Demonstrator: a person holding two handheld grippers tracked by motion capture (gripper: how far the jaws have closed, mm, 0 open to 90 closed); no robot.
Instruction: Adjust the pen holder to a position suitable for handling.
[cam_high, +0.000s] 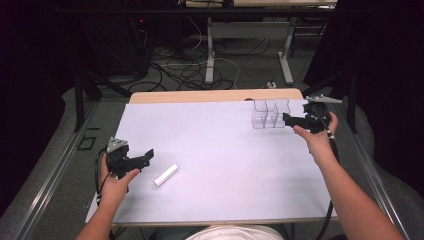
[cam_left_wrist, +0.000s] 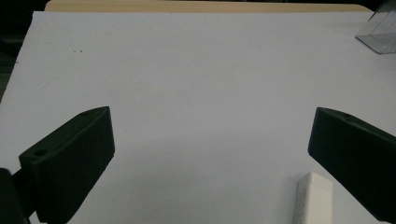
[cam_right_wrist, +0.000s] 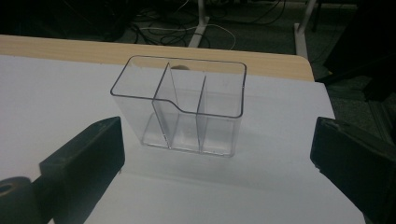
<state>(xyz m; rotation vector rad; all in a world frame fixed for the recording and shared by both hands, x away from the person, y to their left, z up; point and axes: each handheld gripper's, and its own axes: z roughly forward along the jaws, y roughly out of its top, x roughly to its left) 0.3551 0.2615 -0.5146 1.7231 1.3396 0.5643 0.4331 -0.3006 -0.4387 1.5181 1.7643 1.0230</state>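
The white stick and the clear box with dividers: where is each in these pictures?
white stick (cam_high: 166, 175), high view, the middle of its length, lying on the white sheet.
clear box (cam_right_wrist: 219, 133), right gripper view, its front wall, right of the dividers.

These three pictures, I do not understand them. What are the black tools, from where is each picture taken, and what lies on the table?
A person sits at a table and holds a hand tool with a two-jaw claw in each hand. The high view looks down from above: the left claw is near a white stick, and the right claw is beside a clear divided box. The other two pictures come from cameras riding on the tools, looking along their black jaws. The left gripper view shows the stick close to one jaw; the right gripper view faces the empty box. Both claws are open and hold nothing. A white sheet covers the table.
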